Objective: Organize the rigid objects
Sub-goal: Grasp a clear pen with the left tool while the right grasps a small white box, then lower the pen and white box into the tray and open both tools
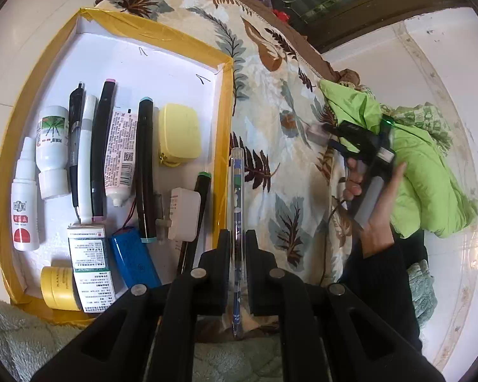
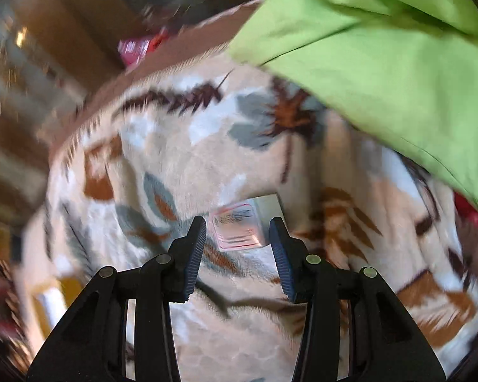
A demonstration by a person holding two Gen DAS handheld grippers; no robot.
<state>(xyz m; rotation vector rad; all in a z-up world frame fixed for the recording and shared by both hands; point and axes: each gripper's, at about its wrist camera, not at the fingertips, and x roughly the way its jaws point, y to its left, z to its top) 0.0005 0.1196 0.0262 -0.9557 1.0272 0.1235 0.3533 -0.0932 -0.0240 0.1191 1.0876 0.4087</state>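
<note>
My left gripper (image 1: 238, 238) is shut on a clear pen with a blue patterned barrel (image 1: 237, 210), held lengthwise just right of the yellow-edged white box (image 1: 221, 146). The box holds bottles, pens, a tube, a yellow case (image 1: 180, 135), a blue battery and a white adapter, laid side by side. My right gripper (image 2: 237, 232) is open over a small silver-and-pink box (image 2: 247, 224) lying on the leaf-print blanket (image 2: 207, 159). The right gripper also shows in the left wrist view (image 1: 322, 135), blurred, near that small box (image 1: 315, 133).
A green jacket (image 1: 414, 165) lies on the blanket at the right, close to the right gripper, and fills the upper right of the right wrist view (image 2: 382, 47). A pale green fleece (image 1: 32, 334) lies in front of the box. White floor tiles surround the blanket.
</note>
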